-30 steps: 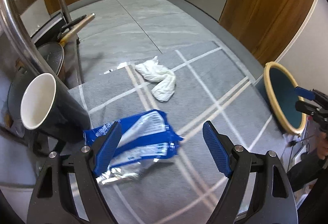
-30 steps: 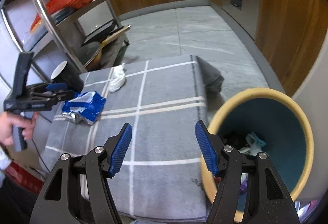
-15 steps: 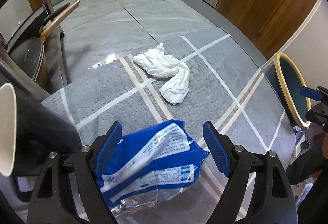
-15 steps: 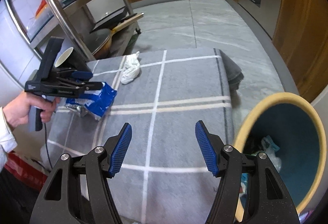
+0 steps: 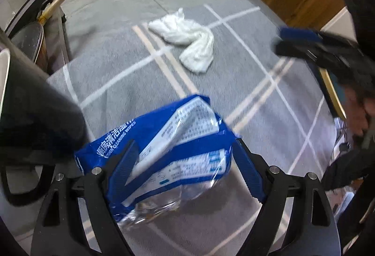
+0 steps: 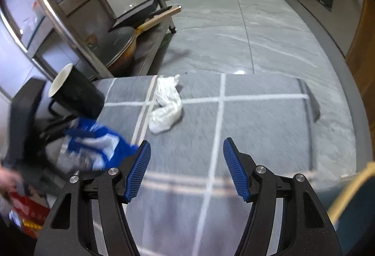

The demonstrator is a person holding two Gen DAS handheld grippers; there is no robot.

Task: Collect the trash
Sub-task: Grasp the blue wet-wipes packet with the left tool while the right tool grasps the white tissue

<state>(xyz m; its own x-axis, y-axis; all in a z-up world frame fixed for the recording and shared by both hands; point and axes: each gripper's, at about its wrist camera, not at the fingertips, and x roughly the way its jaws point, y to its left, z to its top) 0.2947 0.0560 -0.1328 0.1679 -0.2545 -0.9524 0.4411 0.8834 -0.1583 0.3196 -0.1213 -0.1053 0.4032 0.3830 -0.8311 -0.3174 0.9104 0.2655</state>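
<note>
The left gripper (image 5: 182, 169), jaws spread, straddles the blue wipes packet (image 5: 164, 138) low in frame, ready to pinch; the right gripper (image 6: 185, 167) hangs open, empty.

Grey checked cloth (image 5: 257, 82) under blue wrapper (image 5: 164, 138), white tissue (image 5: 187, 45), black cup (image 6: 75, 92)
</note>
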